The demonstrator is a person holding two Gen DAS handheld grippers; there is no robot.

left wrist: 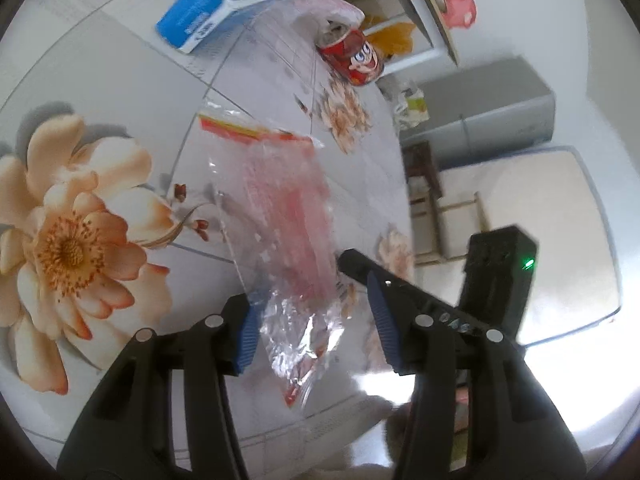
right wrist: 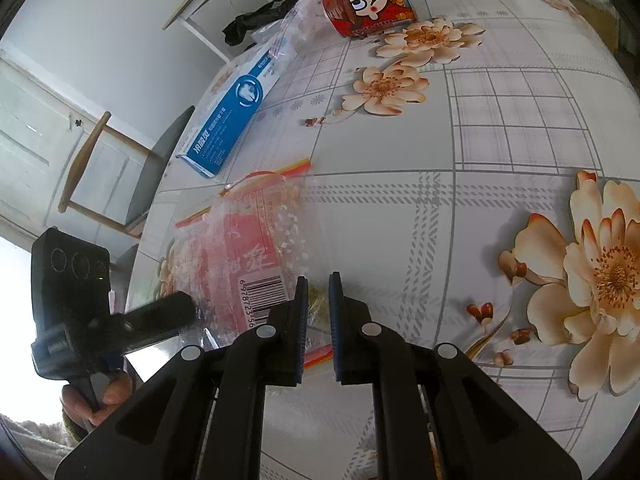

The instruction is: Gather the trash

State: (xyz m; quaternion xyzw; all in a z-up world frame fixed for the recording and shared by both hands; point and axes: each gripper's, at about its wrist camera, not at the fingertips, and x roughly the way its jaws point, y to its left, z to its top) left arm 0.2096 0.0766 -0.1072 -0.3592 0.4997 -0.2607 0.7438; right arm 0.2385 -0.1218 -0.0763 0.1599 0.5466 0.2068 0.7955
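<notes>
A clear plastic zip bag [left wrist: 288, 216] with red print and a red-yellow strip lies flat on the flowered tablecloth [left wrist: 80, 80]. My left gripper [left wrist: 316, 332] is open, its blue pads on either side of the bag's near crumpled end. In the right wrist view the same bag [right wrist: 248, 248] shows a barcode. My right gripper [right wrist: 318, 320] is nearly closed at the bag's near corner, a narrow gap between its pads. Whether it pinches the plastic is unclear. The left gripper's body [right wrist: 104, 312] shows at the left.
A blue and white toothpaste box [left wrist: 216, 8] [right wrist: 232, 112] lies farther back. A red cartoon can [left wrist: 352, 56] [right wrist: 372, 4] lies on its side beside another clear bag [right wrist: 292, 28]. The table edge is at the right of the left wrist view, with a chair [right wrist: 120, 176] beyond.
</notes>
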